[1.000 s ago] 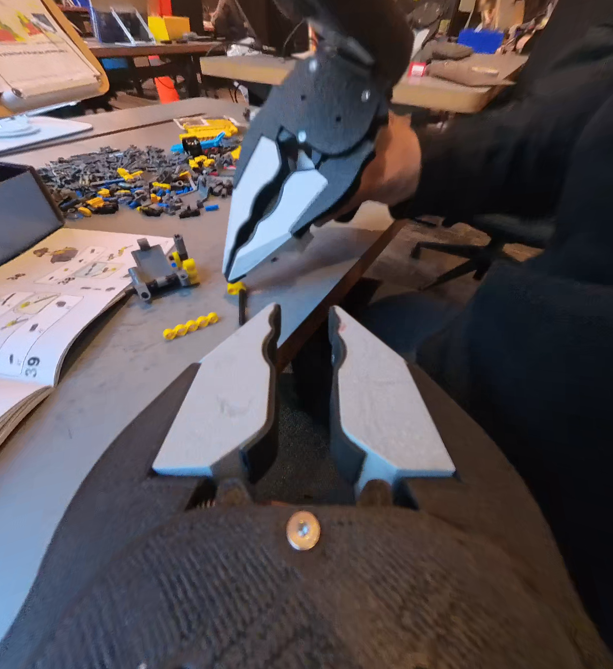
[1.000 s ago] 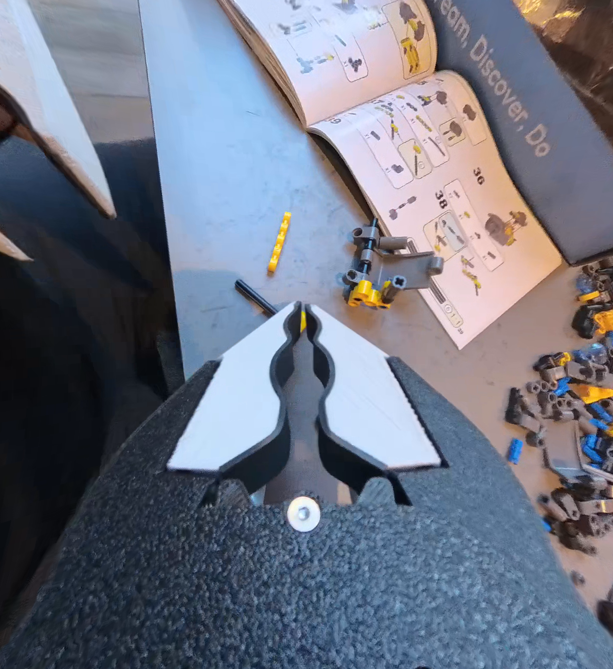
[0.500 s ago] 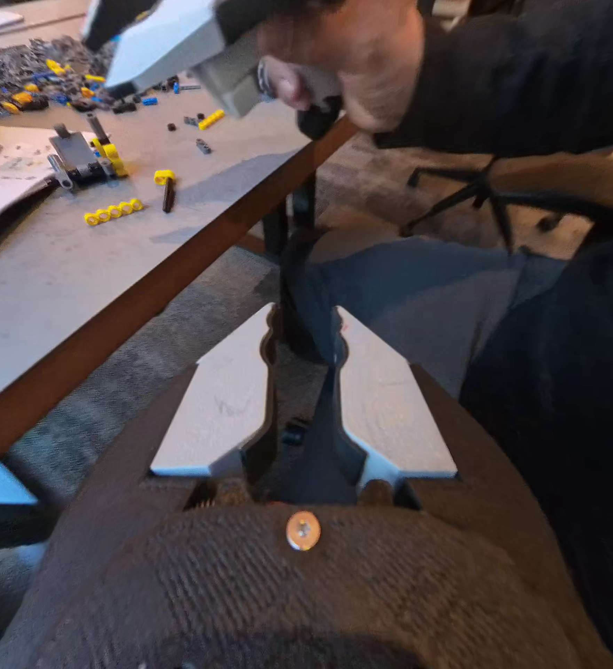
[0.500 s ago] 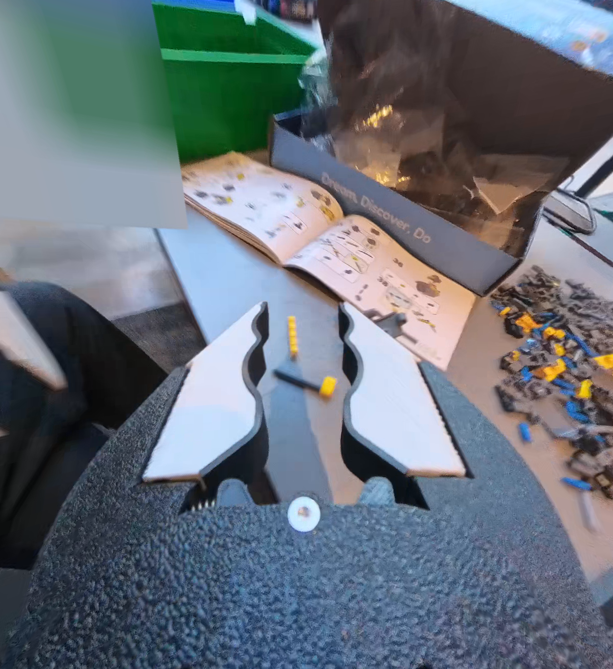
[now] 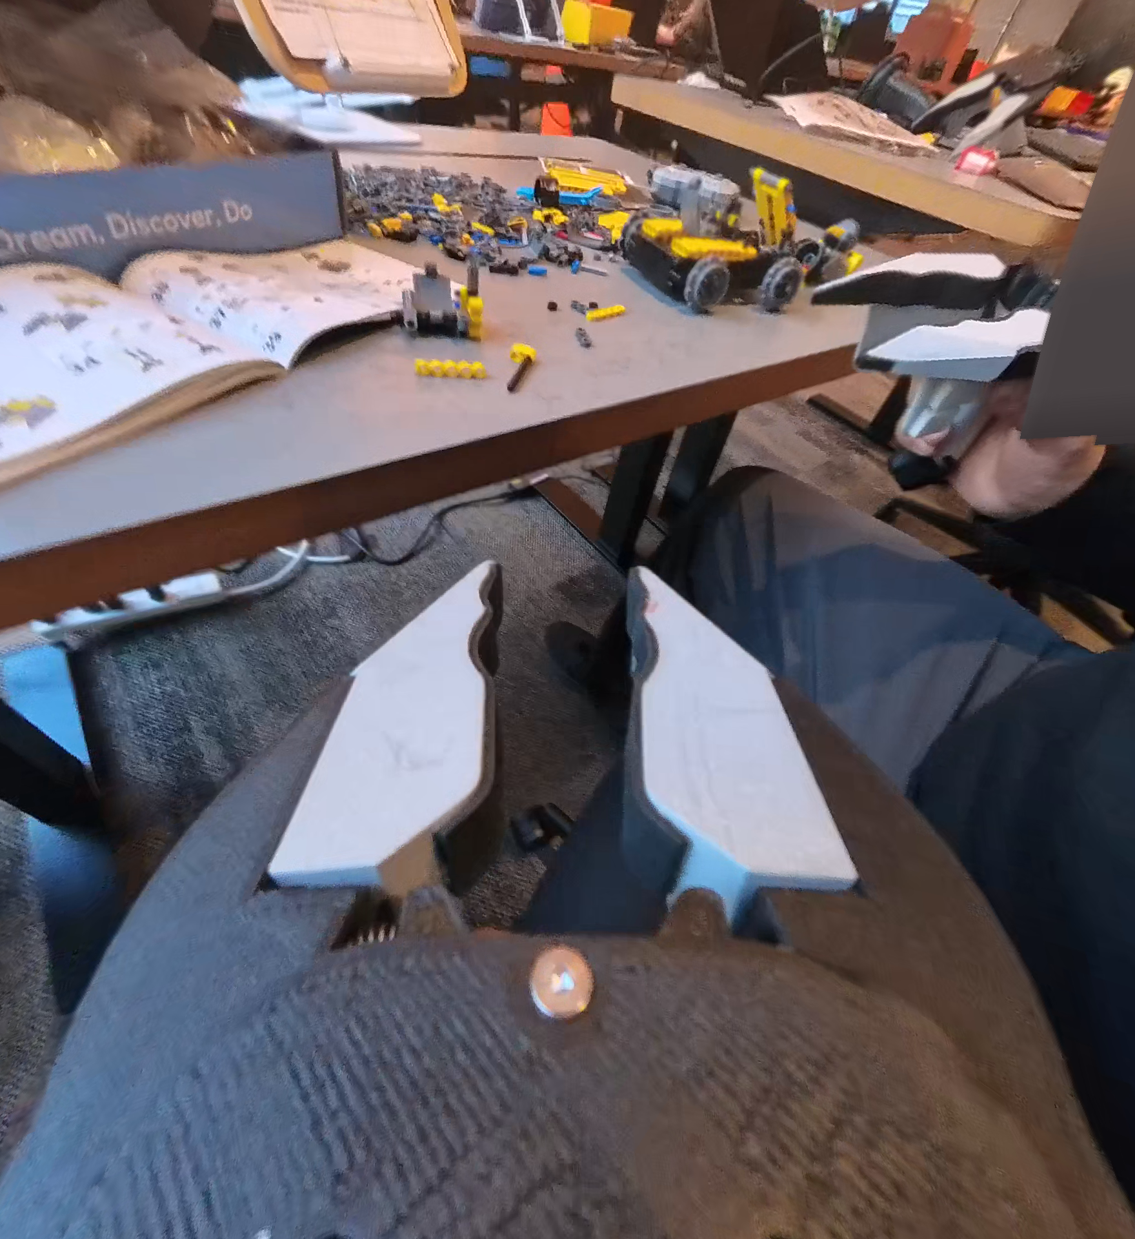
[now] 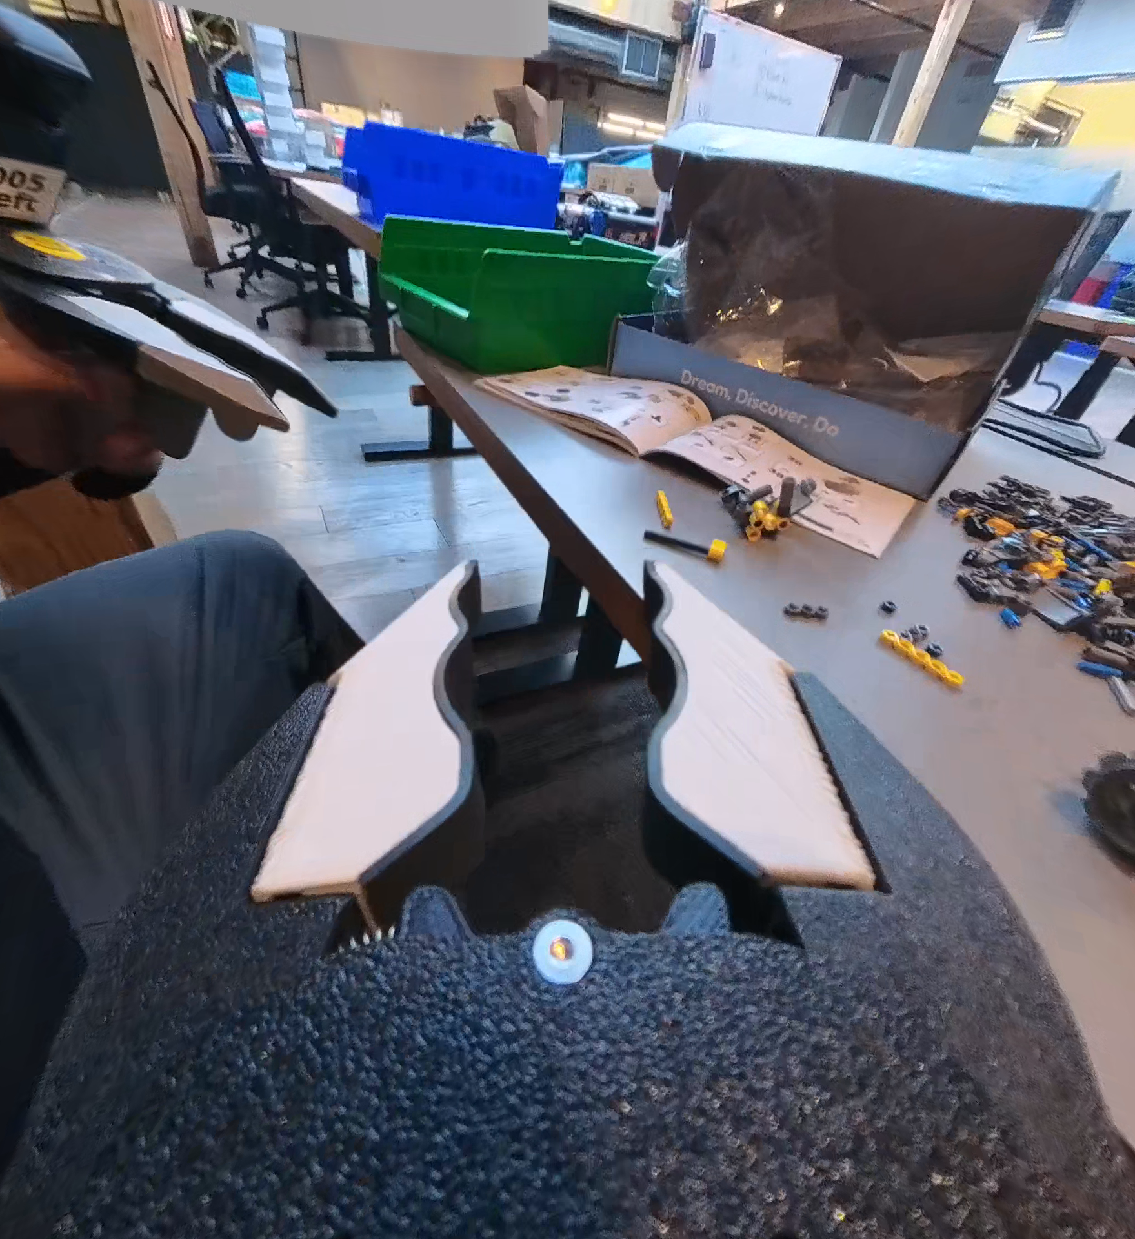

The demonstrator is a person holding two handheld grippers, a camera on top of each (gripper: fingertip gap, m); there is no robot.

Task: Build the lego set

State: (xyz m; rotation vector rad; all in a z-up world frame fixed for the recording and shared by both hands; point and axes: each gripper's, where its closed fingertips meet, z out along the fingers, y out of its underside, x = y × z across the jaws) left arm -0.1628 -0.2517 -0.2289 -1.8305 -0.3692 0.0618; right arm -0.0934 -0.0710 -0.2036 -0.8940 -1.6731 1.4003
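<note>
Left wrist view, left to right: an open instruction booklet lies on the grey worktop in front of a dark cardboard box. Just right of the booklet stands a small grey-and-yellow assembly; near the worktop edge lie a yellow five-hole beam and, just beside it, a black axle with a yellow bush. Behind them a pile of loose building parts spreads toward a yellow-and-black wheeled model. The left gripper hangs below the worktop edge, over grey carpet and beside the person's trouser leg; its jaws stand apart and hold nothing. A small black part lies on the carpet, seen between the fingers. At far right the right gripper is held off the worktop corner.

Right wrist view, left to right: the left gripper is held in a hand above the knee. The right gripper is off the worktop edge, jaws wide apart and empty. A green bin stands at the worktop's far end, then the booklet and box. Nearest the right gripper lies the axle; farther right, the second yellow beam and the parts pile
</note>
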